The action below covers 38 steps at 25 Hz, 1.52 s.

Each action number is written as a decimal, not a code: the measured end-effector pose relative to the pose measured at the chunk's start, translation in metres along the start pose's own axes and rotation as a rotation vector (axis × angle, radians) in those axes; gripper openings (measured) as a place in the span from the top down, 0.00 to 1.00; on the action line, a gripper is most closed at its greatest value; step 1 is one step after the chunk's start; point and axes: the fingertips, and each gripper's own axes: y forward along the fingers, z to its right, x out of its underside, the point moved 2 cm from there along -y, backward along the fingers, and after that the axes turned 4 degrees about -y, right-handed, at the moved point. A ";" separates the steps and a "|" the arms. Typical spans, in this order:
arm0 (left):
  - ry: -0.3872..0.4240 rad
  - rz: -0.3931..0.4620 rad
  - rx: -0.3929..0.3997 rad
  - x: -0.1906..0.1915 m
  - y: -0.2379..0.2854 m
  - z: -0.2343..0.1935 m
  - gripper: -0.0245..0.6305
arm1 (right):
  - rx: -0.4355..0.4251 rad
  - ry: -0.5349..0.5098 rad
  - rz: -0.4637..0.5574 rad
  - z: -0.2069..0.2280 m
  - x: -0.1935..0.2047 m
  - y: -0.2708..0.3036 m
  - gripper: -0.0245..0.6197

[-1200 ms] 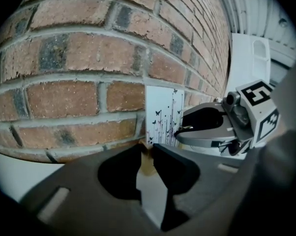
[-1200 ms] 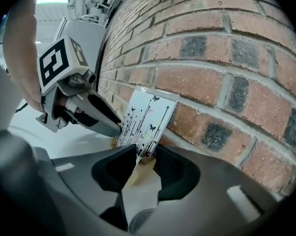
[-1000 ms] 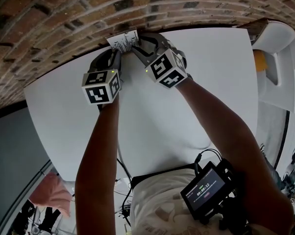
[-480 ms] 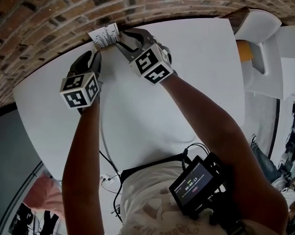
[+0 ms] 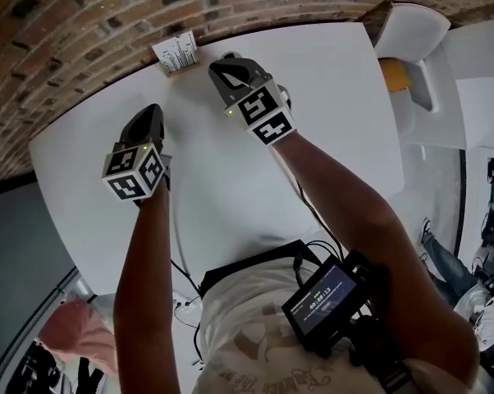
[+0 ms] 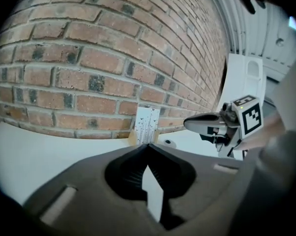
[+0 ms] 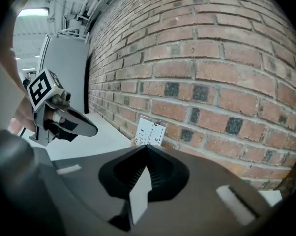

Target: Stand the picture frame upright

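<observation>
In the head view, the small white picture frame with dark printed marks (image 5: pixel 176 53) is standing upright at the far edge of the round white table (image 5: pixel 337 130), right at the foot of the red brick wall (image 5: pixel 66 19). Both hand-held tools are hovering over the tabletop, clear of the frame. The left gripper (image 5: pixel 148 110) is sitting well back and to the left of it, and the right gripper (image 5: pixel 225 62) is pointing at the wall just to its right. In the left gripper view, the left gripper (image 6: pixel 147 147) is aiming along the table toward the frame (image 6: pixel 147 125), which is rising straight up in front of the brick wall (image 6: pixel 89 58). Its jaws have just been closing and are now meeting tip to tip with nothing between them. The right gripper (image 6: pixel 189 124) is showing off to the right, above the table (image 6: pixel 35 151). In the right gripper view, the right gripper (image 7: pixel 147 147) is likewise facing the frame (image 7: pixel 150 132), which is standing on the table (image 7: pixel 111 131) close against the brick wall (image 7: pixel 226 77). Whether it is touching the bricks cannot be told. These jaws have also just been closing and are pressing together on nothing. The left gripper (image 7: pixel 92 130) is hanging at the left, apart from the frame.
</observation>
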 end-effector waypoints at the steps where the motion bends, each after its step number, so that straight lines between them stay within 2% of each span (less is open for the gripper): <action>1: 0.000 0.006 0.006 0.001 -0.007 0.002 0.96 | 0.007 0.009 0.005 -0.003 -0.002 -0.007 0.95; 6: 0.001 0.033 0.028 0.005 -0.046 0.010 0.96 | 0.004 0.064 0.016 -0.025 -0.008 -0.038 0.95; 20: 0.039 0.070 0.112 0.025 -0.142 0.057 0.96 | -0.061 0.129 0.096 -0.088 -0.027 -0.130 0.95; 29: 0.050 0.088 0.162 0.033 -0.175 0.080 0.96 | -0.053 0.176 0.125 -0.112 -0.022 -0.174 0.95; 38: 0.039 0.065 0.170 0.054 -0.191 0.085 0.96 | -0.079 0.150 0.136 -0.124 -0.023 -0.198 0.95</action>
